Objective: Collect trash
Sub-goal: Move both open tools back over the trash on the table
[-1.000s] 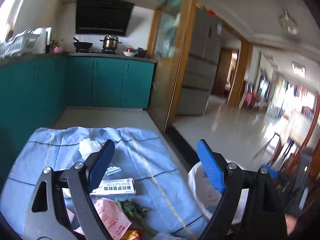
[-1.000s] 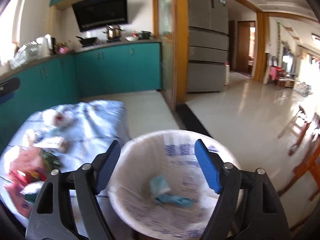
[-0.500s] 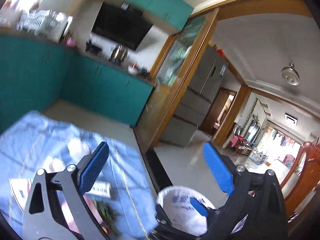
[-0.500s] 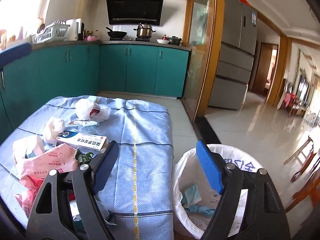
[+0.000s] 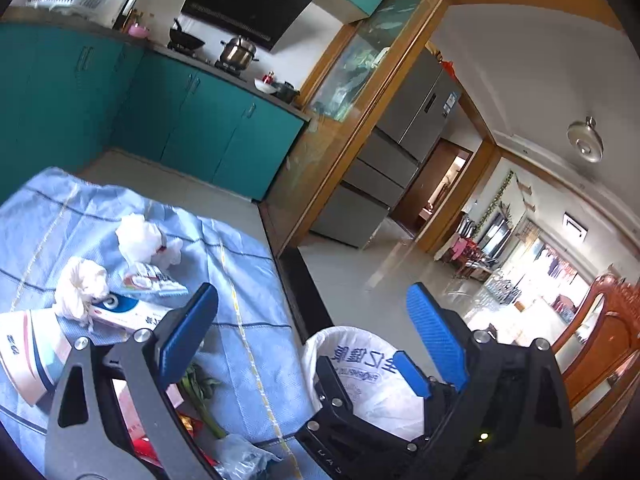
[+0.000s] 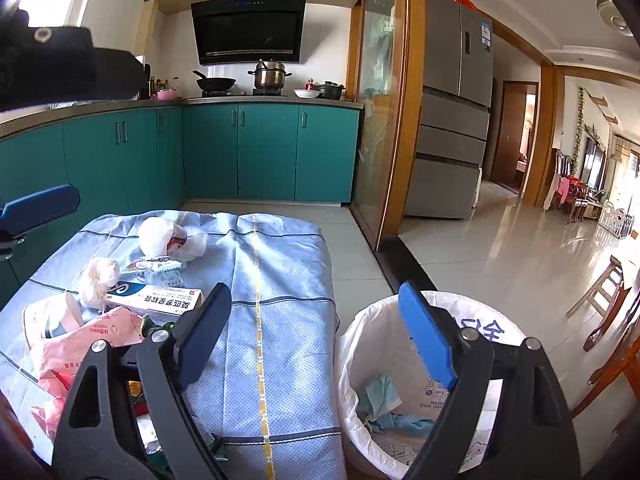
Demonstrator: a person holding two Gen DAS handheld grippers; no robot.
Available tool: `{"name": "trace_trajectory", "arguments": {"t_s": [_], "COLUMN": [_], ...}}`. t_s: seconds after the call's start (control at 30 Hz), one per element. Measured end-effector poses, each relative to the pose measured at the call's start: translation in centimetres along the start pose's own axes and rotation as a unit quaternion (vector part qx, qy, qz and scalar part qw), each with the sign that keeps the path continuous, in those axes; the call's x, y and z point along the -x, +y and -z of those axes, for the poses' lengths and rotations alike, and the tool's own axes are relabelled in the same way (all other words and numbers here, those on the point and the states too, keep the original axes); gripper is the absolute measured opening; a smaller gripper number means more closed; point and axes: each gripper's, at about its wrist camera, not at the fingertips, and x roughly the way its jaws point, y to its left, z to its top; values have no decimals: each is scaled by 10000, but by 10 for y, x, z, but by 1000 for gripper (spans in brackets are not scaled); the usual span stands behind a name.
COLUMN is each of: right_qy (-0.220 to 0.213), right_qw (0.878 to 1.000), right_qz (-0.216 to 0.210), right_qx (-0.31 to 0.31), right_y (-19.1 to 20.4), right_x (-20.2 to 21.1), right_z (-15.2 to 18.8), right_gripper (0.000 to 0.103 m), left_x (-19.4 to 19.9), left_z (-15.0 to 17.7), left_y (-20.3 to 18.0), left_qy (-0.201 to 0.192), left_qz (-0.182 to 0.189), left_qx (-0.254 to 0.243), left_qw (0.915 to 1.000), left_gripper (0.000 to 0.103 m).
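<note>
Trash lies on a blue cloth-covered table (image 6: 280,280): a white medicine box (image 6: 154,300), crumpled tissues (image 6: 98,280), a white plastic bag (image 6: 160,236), a pink bag (image 6: 80,344), a paper cup (image 5: 28,352) and green stems (image 5: 200,388). A bin with a white liner (image 6: 360,360) stands at the table's right and holds blue scraps (image 6: 384,392). My left gripper (image 5: 312,340) is open and empty above the table's right edge. My right gripper (image 6: 316,332) is open and empty between table and bin, and also shows in the left wrist view (image 5: 368,380).
Teal kitchen cabinets (image 6: 260,152) stand behind the table, with a pot (image 6: 270,74) on the stove. A wooden door frame (image 6: 400,120) and a steel fridge (image 6: 456,120) are to the right. Wooden chairs (image 6: 608,304) stand at the far right.
The right gripper has swung left from over the bin toward the table. The left gripper has lifted and tilted, bringing the bin and right gripper into its view.
</note>
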Motion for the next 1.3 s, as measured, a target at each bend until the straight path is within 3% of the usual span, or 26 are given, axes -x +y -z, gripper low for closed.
{"name": "trace_trajectory", "arguments": {"t_s": [0.4,0.5,0.6,0.7,0.8,0.93,1.1,1.2,1.3], "right_qy": [-139,-161,-145,-112,14,247,706,875,1109], "right_qw": [9997,9990,9987,9985,9985,9958,9830,9743,9581], "right_qz": [118,188,94,-38,-267,-730,-1502,-1746,-2327], "right_qx": [166,369,479,526,479,501,786,1125,1245], "right_y": [3,10,13,11,7,10,27,42,54], "right_x": [3,4,6,7,5,2,-5,-6,-6], "right_z": [3,4,6,7,8,11,21,31,38], "right_gripper": [88,88,88,89,89,89,89,89,89], "left_x": [0,2,9,23,36,47,51,51,46], "left_z": [0,0,-5,-15,-25,-37,-45,-36,-21], "left_y": [2,-1,-4,4,19,48,84,96,106], "left_qy": [65,93,-32,-408,-705,-1081,-935,-829,-666], "left_qz": [4,-13,-224,-572,-1140,-2059,-2749,-3222,-3606], "left_qx": [79,-92,-418,-577,-815,-1003,-1071,-1373,-1710], "left_qw": [9999,9999,9989,9959,9876,9674,9509,9330,9145], "left_gripper": [96,97,97,100,100,100,100,100,100]}}
